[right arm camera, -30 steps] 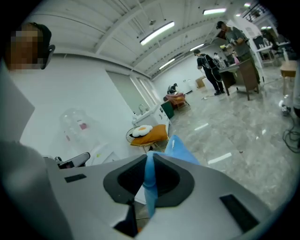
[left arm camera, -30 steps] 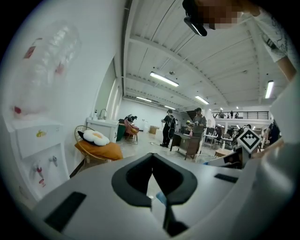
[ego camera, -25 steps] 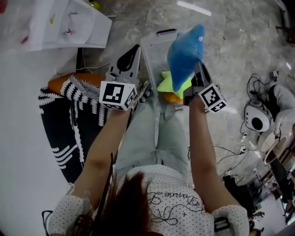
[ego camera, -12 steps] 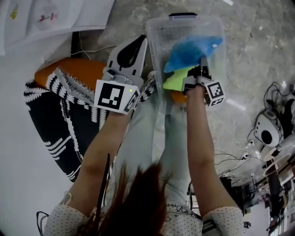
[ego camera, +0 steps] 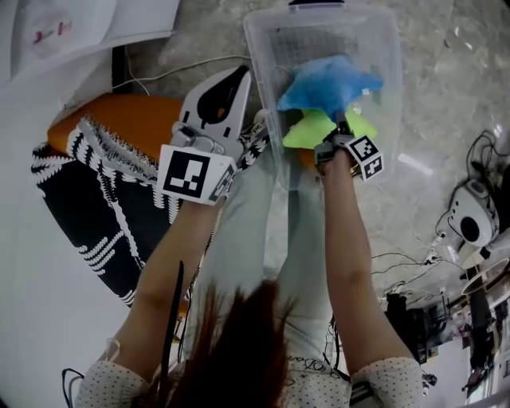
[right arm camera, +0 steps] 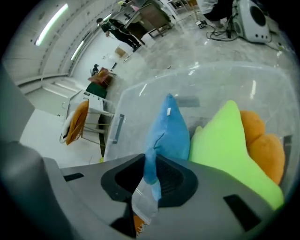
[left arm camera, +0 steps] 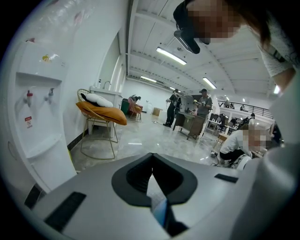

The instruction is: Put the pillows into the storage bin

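A clear plastic storage bin stands on the floor in front of the person's knees. Inside it a blue pillow lies on a lime-green pillow, with an orange pillow under that. My right gripper reaches into the bin. Its jaws are opening, and a thin corner of the blue pillow still sits pinched between them. My left gripper hovers left of the bin over the lap, shut and empty.
An orange cushion and a black-and-white patterned blanket lie at the left. A white unit stands at the top left. Cables and white devices crowd the floor at the right.
My right gripper has carried the blue pillow down from above the bin and laid it on the green pillow inside. The left gripper has stayed shut beside the bin.
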The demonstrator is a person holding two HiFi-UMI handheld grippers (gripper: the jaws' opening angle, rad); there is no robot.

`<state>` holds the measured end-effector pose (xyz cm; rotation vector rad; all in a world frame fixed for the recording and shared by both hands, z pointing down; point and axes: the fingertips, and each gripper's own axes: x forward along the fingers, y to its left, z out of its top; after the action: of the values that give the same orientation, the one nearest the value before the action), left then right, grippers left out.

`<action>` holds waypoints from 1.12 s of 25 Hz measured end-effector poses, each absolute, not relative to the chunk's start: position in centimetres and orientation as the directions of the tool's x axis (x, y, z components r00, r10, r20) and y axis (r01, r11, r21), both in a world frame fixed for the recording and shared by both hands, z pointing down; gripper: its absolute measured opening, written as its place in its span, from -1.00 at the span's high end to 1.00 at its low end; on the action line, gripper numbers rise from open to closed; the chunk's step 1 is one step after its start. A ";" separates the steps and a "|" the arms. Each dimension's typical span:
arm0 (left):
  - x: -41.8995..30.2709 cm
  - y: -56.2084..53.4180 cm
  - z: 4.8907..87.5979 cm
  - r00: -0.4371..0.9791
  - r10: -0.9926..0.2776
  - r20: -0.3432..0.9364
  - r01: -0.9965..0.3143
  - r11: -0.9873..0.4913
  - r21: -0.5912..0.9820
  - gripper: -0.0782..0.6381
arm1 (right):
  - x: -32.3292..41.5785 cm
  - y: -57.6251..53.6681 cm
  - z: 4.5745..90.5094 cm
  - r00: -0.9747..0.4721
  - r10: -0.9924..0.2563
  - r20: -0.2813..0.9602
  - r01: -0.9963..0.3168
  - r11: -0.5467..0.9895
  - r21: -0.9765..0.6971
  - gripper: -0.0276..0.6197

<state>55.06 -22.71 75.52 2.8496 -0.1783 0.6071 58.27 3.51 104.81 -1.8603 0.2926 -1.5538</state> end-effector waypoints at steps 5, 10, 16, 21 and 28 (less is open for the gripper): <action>55.5 -21.8 75.3 0.912 -0.073 0.404 -0.163 -0.968 0.191 0.77 | 60.0 4.0 104.2 0.188 -0.534 0.824 -0.038 -0.842 -0.538 0.49; 55.7 -21.1 73.0 0.920 -0.085 0.381 -0.168 -0.967 0.192 0.77 | 62.9 2.7 98.7 0.254 -0.565 0.785 -0.246 -0.823 -0.512 0.63; 56.0 -21.0 66.3 0.941 -0.094 0.326 -0.165 -0.966 0.199 0.77 | 67.6 0.2 83.8 0.407 -0.658 0.634 -0.501 -0.741 -0.447 0.88; 55.7 -21.0 58.7 0.955 -0.083 0.286 -0.140 -0.972 0.187 0.77 | 69.5 -1.0 67.9 0.500 -0.727 0.470 -0.623 -0.680 -0.388 0.88; 56.4 -22.3 47.9 0.980 -0.071 0.188 -0.100 -0.983 0.151 0.77 | 68.6 -1.9 50.3 0.598 -0.758 0.260 -0.685 -0.652 -0.326 0.88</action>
<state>56.36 -22.29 47.89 2.9658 -0.1292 0.2730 68.57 -1.86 50.33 -2.6327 1.2025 -0.5632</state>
